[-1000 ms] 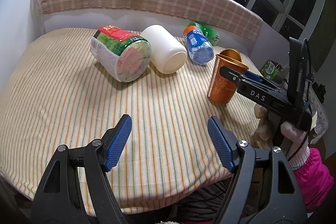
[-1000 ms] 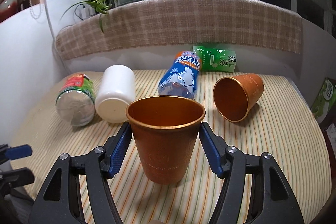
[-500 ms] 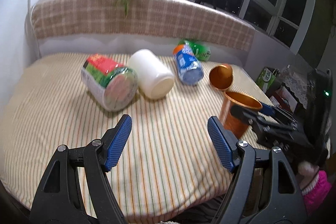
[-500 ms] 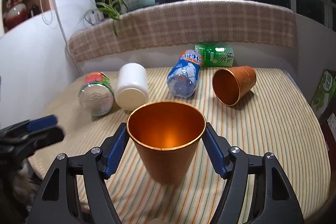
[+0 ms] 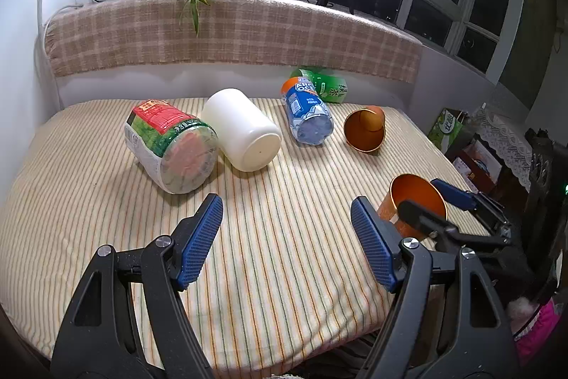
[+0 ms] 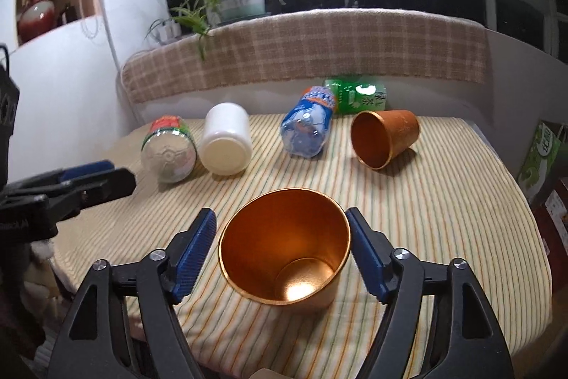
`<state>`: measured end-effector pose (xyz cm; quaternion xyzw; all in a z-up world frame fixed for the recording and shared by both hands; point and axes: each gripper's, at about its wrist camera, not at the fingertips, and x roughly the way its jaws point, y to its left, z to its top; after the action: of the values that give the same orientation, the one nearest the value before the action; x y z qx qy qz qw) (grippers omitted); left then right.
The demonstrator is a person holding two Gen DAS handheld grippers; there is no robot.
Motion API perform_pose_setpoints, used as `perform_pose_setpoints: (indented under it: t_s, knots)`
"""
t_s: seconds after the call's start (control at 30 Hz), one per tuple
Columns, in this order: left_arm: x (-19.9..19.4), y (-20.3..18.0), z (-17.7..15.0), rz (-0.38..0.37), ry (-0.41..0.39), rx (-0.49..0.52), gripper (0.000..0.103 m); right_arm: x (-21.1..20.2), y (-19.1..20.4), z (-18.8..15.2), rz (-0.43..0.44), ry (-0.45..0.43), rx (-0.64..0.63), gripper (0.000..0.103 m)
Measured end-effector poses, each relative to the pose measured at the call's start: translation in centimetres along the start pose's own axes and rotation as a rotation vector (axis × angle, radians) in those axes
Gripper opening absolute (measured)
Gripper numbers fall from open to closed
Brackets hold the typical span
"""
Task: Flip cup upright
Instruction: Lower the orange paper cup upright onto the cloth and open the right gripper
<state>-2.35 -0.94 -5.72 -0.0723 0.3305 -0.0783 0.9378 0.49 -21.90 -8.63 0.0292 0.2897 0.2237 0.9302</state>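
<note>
An orange metal cup (image 6: 285, 258) stands upright on the striped cloth between the fingers of my right gripper (image 6: 282, 254). The left pad stands a little off the rim; the right pad is at it. The same cup (image 5: 415, 206) shows at the table's right edge in the left wrist view, with the right gripper (image 5: 426, 206) around it. A second orange cup (image 6: 385, 137) lies on its side, mouth toward me, also seen in the left wrist view (image 5: 365, 134). My left gripper (image 5: 287, 237) is open and empty above the near cloth.
A green-labelled jar (image 5: 170, 144), a white jar (image 5: 245, 130), a blue bottle (image 5: 307, 112) and a green bottle (image 5: 325, 86) lie on their sides across the back. A plaid-covered ledge (image 5: 230, 34) runs behind. A green carton (image 6: 541, 158) stands beyond the right edge.
The right gripper has drawn back and risen, so I now look down into the upright cup. The left gripper has also lifted and pulled back.
</note>
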Motion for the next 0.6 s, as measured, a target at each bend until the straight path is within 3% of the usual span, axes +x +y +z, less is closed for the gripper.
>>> perform_pose_setpoints:
  t_s: [0.33,0.5,0.6]
  knots:
    - [-0.6,-1.1,-0.2,0.004,-0.035,0.027,0.077,-3.8,0.0,1.1,0.010,-0.091,-0.002,0.081]
    - [-1.3,-1.8,-0.2,0.013,-0.103,0.031,0.077,-6.1,-0.2,1.0,-0.055,-0.140,0.003,0.081]
    - [-1.8,-2.3,-0.1,0.028,-0.155,0.035,0.084,-7.1,-0.6,0.7,-0.114,-0.163,0.025,0.081]
